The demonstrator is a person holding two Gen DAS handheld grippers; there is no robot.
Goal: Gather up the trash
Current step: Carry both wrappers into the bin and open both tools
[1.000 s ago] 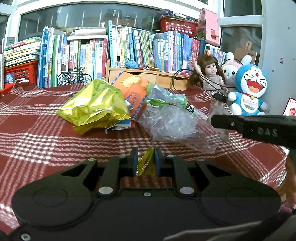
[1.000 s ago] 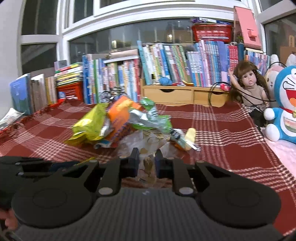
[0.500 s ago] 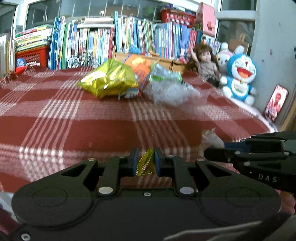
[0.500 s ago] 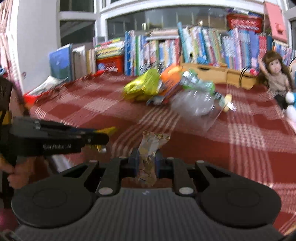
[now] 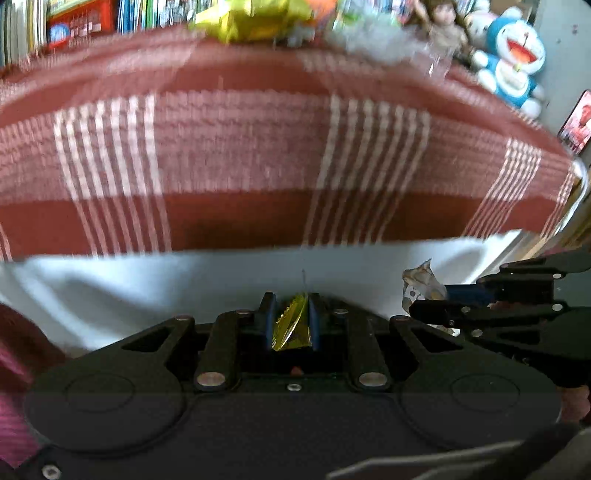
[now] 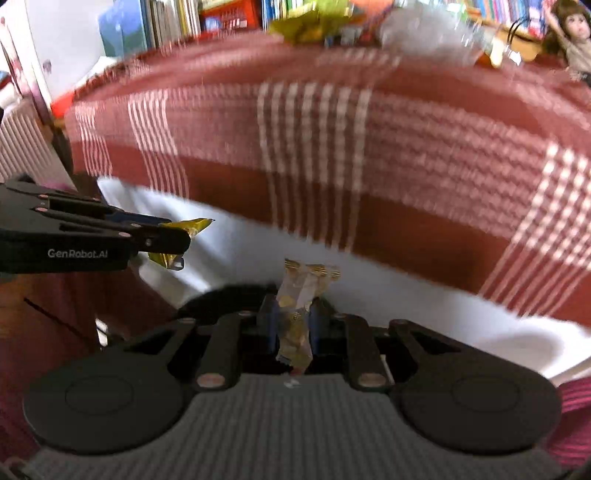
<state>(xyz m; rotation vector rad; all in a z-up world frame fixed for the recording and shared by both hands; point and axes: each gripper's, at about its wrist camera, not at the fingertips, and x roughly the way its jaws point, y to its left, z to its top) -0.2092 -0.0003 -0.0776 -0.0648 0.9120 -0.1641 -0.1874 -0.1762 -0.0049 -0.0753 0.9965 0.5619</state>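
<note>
A small gold wrapper (image 5: 291, 325) sits clamped between the jaws of the left gripper (image 5: 291, 314) at the bottom centre of the left wrist view, its crinkled edge poking up past the fingertips. In the right wrist view, a pale, gold-printed wrapper (image 6: 301, 295) stands pinched in the right gripper (image 6: 293, 314), low in the middle of the frame. Each tool shows in the other's camera, at the frame's side edge, gripping its scrap. Both point down past the near edge of a red plaid cloth (image 5: 240, 155) draped over a white sheet (image 5: 147, 284). Along the top of the frames, blurred, lies a heap of more trash (image 5: 258, 14): yellow, orange and clear bags. A blue toy cat (image 5: 517, 62) sits upper right, a doll (image 6: 572, 33) beside it.
</note>
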